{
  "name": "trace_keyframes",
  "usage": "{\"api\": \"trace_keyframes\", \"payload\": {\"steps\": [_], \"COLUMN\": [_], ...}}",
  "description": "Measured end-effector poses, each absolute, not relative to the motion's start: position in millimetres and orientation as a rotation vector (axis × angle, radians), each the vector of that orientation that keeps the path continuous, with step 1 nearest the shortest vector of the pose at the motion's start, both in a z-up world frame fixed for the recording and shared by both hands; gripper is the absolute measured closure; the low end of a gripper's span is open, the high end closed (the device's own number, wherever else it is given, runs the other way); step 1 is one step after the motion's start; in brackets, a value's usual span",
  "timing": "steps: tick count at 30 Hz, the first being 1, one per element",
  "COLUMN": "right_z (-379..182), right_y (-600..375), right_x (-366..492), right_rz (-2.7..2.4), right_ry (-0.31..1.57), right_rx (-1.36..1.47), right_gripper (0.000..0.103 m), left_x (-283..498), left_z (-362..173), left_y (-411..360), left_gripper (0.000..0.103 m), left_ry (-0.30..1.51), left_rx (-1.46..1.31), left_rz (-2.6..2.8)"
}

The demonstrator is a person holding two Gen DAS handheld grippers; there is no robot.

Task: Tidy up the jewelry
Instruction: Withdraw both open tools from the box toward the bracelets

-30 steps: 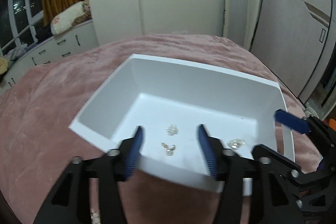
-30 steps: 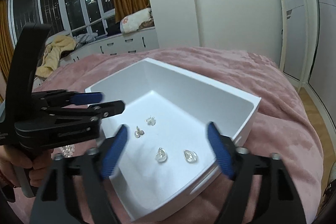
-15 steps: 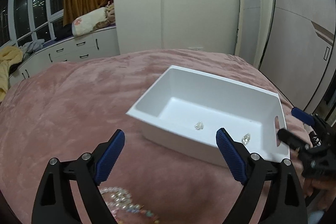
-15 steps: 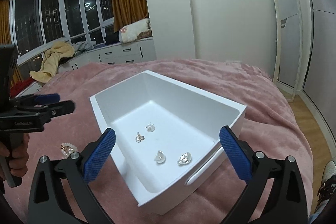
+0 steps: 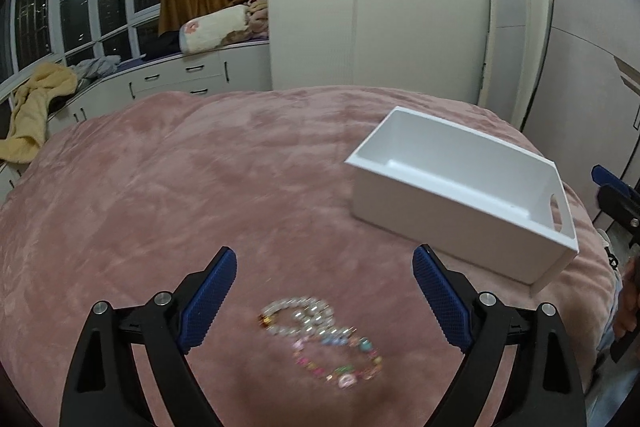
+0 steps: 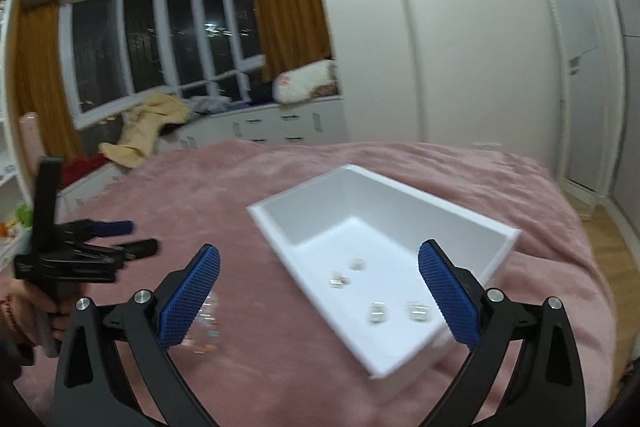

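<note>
Jaws wide over bracelets [image 5: 320, 339], box [image 5: 460, 187] beside

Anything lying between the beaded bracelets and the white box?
No. In the left wrist view, only bare pink blanket separates the tangled pearl and coloured bead bracelets from the white rectangular plastic box.

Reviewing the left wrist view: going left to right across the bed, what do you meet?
Yellow cloth on the window-side cabinets → beaded bracelets on the pink blanket, between the open left gripper fingers → white box → right gripper at the edge.
</note>
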State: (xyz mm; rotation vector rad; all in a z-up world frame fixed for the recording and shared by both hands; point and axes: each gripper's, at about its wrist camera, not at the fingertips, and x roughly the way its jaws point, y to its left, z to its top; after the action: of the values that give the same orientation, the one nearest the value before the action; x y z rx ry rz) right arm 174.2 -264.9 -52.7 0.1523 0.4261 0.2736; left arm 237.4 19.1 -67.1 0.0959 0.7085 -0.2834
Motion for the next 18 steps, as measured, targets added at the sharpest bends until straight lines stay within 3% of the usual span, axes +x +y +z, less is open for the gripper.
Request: {"api": "trace_keyframes", "payload": {"steps": [18], "right_z": [-94.4], "right_y": [-146.9], "right_x": [174.8], "right_rz": [0.533], "right_ry": [0.559], "right_rx": [0.057], "right_gripper": [0.006], "left_x": [241.9], "left_z": [-97.6], "left_y": [58.3], "left_gripper": [0.012], "left_ry": [0.743], "left_rx": [0.096], "left_rz": [-0.264]}}
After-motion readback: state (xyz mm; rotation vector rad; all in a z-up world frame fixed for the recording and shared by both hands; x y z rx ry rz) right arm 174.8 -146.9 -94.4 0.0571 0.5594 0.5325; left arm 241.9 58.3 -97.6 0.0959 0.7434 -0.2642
